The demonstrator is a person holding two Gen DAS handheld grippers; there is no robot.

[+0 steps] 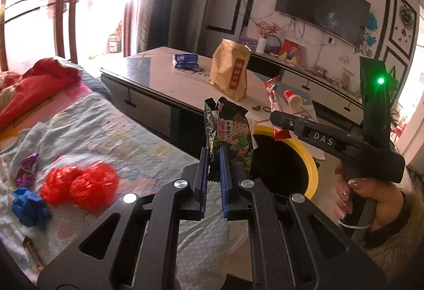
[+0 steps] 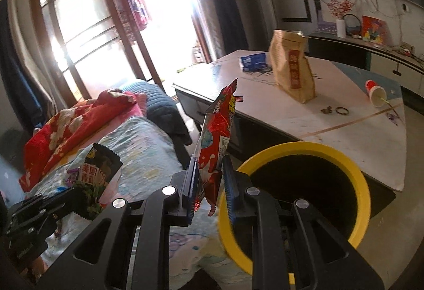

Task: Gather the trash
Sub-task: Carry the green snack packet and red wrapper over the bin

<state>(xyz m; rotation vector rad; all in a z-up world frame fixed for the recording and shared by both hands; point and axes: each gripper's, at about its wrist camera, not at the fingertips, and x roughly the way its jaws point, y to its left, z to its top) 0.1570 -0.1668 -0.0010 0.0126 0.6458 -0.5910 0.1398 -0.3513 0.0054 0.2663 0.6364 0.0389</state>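
Left gripper (image 1: 213,170) fingers (image 1: 203,170) clenched narrowly on a green-black snack wrapper (image 1: 230,136), upright beside the yellow-rimmed bin (image 1: 310,155). Right gripper (image 2: 210,184) fingers (image 2: 229,184) gripping a red snack wrapper (image 2: 216,141) just left of the bin.

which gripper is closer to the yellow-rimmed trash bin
Right. The right gripper, holding a red snack wrapper, sits at the yellow-rimmed trash bin edge. The left gripper, holding a dark green snack wrapper, is back over the bed beside it.
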